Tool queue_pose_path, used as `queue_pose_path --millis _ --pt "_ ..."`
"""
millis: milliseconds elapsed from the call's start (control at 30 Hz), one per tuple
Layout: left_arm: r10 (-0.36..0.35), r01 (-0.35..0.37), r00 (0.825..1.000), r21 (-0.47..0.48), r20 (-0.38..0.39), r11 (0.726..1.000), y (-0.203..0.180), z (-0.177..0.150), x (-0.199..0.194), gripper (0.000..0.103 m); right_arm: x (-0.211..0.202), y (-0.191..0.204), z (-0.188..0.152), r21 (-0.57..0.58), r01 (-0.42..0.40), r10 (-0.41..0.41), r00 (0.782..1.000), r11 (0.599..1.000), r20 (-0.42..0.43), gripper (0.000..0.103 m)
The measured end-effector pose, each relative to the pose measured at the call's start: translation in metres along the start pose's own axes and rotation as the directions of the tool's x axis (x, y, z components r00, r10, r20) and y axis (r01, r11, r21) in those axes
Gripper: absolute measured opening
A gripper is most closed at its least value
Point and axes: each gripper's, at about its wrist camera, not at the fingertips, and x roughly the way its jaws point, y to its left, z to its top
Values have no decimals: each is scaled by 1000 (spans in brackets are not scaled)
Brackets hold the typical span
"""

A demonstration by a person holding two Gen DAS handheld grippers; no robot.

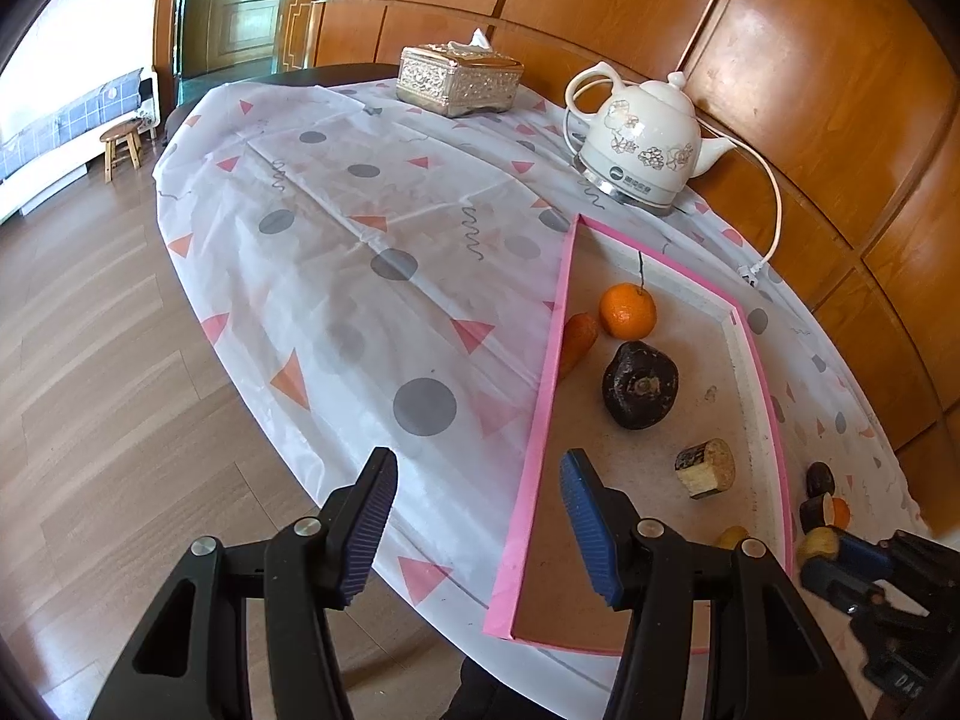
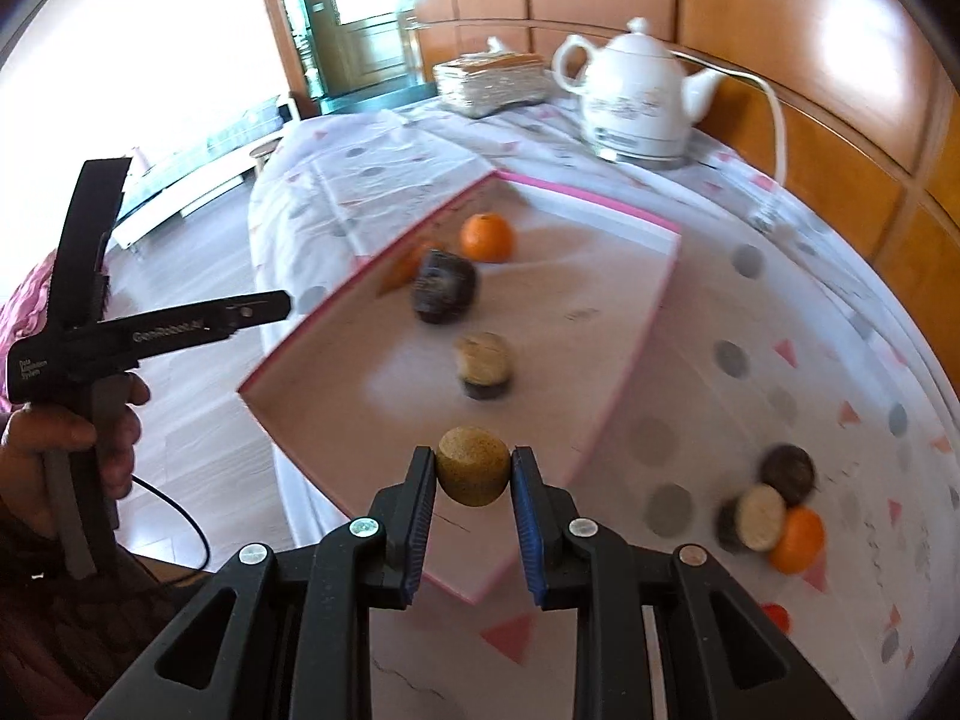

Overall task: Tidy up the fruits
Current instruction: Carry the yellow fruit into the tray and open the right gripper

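Right gripper (image 2: 473,477) clamped on a small tan fruit chunk (image 2: 471,468), pads pressing both sides, held up over the near corner of the pink-edged tray (image 2: 618,354). Right wrist view pretty blurry btw.

Left gripper (image 1: 477,531) roughly half open w/ nothing between the jaws, hovering over the tablecloth (image 1: 336,276) just outside the tray's left edge (image 1: 540,420). From the right wrist view, seen off to the left, gripped by a hand (image 2: 78,432) w/ a black cable trailing below.

Inside the tray:
- orange (image 1: 627,311) near the far end, thin dark stem sticking up
- smaller orange-ish piece (image 1: 579,341) tucked against the left wall, just beside the orange
- big dark lumpy fruit (image 1: 639,385) mid-tray, right below the orange
- cut stub w/ dark skin and pale inside (image 1: 705,468) closer to the near end, apart from the dark one

Outside the tray on the cloth, right side: little cluster touching each other, i.e. a dark round one (image 2: 789,473), a cut piece w/ pale face (image 2: 757,517) and another orange (image 2: 798,540).

Far end of the table: white flowered kettle (image 1: 645,147) on its base, cord running off to the right, and a shiny patterned tissue box (image 1: 459,79) to its left. Wood-panel wall behind, wood floor and a little stool (image 1: 122,143) off to the left.
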Motion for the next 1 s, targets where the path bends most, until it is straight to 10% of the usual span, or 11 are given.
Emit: queue_pose_path --millis 467,1000 --pt "5 -5 1000 -25 -7 1000 7 0 4 61 54 18 14 44 -44 48 996 998 -81 28" --pt "1 -2 999 49 34 999 -11 -1 -8 61 -10 -21 -15 94 63 -64 998 994 1 33"
